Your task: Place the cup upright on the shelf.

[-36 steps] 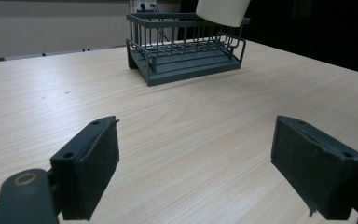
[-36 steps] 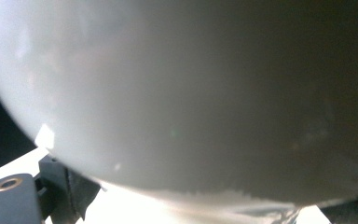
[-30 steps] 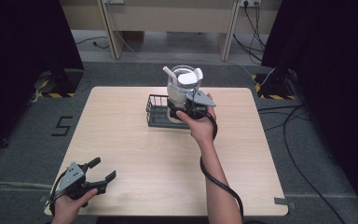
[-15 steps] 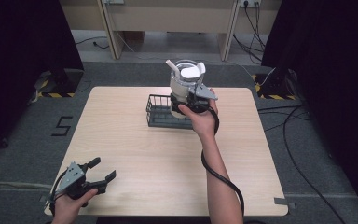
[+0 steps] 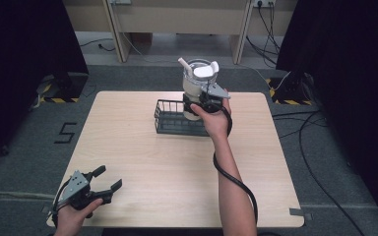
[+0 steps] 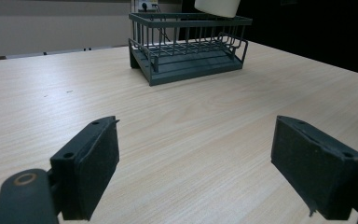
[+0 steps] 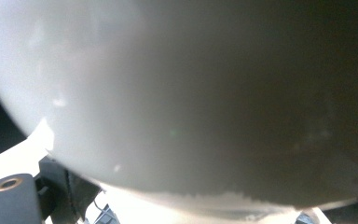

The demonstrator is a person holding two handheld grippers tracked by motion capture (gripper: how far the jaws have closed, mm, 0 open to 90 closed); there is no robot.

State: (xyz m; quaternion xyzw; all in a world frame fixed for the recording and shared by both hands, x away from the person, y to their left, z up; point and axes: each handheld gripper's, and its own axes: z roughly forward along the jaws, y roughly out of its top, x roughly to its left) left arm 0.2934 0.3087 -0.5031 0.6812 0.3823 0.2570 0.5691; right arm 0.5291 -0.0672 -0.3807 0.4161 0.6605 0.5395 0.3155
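Observation:
A white cup (image 5: pixel 192 88) with a clear lid and a straw hangs above the dark wire basket (image 5: pixel 170 123) at the back middle of the table. My right gripper (image 5: pixel 196 104) is shut on the cup's lower wall. In the right gripper view the cup's pale wall (image 7: pixel 191 93) is pressed right up to the camera, with one black finger (image 7: pixel 67 189) at the lower left. My left gripper (image 5: pixel 109 177) rests at the near left corner, open, with bare wood between its pads (image 6: pixel 91 170). The left gripper view shows the basket (image 6: pixel 186 46) farther off and the cup's base (image 6: pixel 216 5) above it.
The wooden table (image 5: pixel 152 162) lies bare between the two grippers. A black cable trails from the right gripper along the forearm. Dark curtains stand at both sides, with cables on the grey floor to the right.
My right gripper has lifted the cup higher above the basket. The left gripper has stayed where it was.

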